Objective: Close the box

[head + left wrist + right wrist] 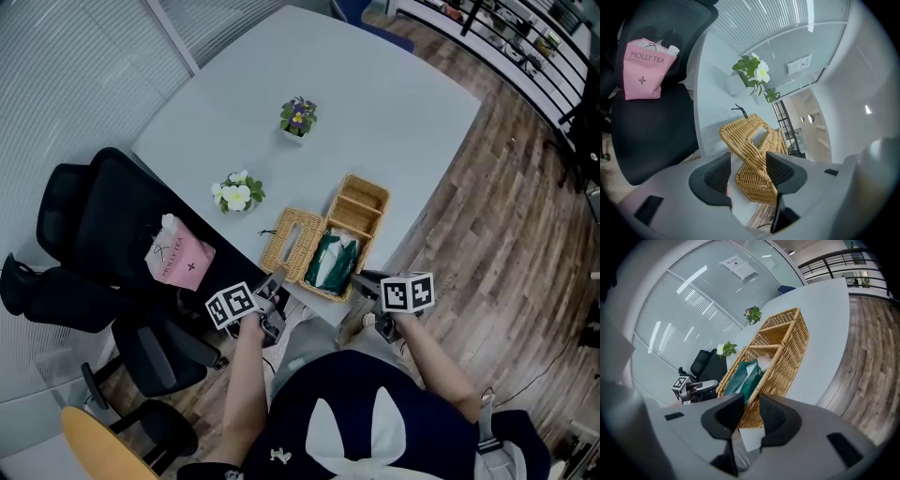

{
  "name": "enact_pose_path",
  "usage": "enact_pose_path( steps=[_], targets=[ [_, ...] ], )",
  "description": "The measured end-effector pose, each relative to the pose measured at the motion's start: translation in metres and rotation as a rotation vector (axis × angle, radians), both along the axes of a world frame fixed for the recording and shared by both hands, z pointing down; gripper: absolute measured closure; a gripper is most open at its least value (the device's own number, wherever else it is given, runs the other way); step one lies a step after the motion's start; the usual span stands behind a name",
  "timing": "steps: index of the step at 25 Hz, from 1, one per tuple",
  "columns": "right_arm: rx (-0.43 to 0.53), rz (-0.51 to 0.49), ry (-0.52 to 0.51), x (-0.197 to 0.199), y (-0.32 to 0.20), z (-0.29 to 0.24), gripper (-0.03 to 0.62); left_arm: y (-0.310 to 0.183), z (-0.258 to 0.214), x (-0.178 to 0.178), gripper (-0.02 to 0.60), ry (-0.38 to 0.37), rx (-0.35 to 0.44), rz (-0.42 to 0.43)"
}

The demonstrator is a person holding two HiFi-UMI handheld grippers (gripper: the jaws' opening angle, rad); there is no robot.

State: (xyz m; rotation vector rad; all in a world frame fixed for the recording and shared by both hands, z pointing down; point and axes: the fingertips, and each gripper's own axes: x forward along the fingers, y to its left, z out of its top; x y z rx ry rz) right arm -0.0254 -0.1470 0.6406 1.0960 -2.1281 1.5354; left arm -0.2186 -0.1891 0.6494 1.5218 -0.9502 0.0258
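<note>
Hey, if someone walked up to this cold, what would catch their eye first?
Probably the open wicker box at the near edge of the pale table, its lid flipped out to the left and a green packet inside. Then the pink bag on the black chair left of the table, and the left gripper at the lid and right gripper at the box's near corner.

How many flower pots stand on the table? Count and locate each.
2. The purple flower pot stands farther out on the table; the white flower pot sits nearer the office chair, beyond the wicker lid. None appears hidden.
</note>
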Motion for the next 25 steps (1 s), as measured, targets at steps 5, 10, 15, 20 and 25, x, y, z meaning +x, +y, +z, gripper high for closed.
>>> enact_pose_path(
  steps=[5,10,15,20,25],
  targets=[
    [-0.006,0.005,0.0,0.0,0.001,0.0,0.487,-0.003,0.005,-0.008,0.362,-0.004,-0.018,-0.083],
    [0.001,0.003,0.006,0.001,0.0,-0.003,0.485,-0.006,0.005,-0.017,0.405,-0.012,-0.008,-0.108],
    [-0.002,0.001,0.001,0.001,0.0,-0.004,0.485,-0.007,0.004,-0.017,0.405,0.002,-0.009,-0.11],
    [-0.001,0.006,-0.007,0.001,-0.001,-0.004,0.485,-0.007,0.0,-0.021,0.405,0.109,-0.001,-0.198],
    [0.001,0.005,-0.007,0.001,0.0,-0.004,0.485,-0.008,-0.002,-0.022,0.407,0.124,-0.001,-0.218]
  ],
)
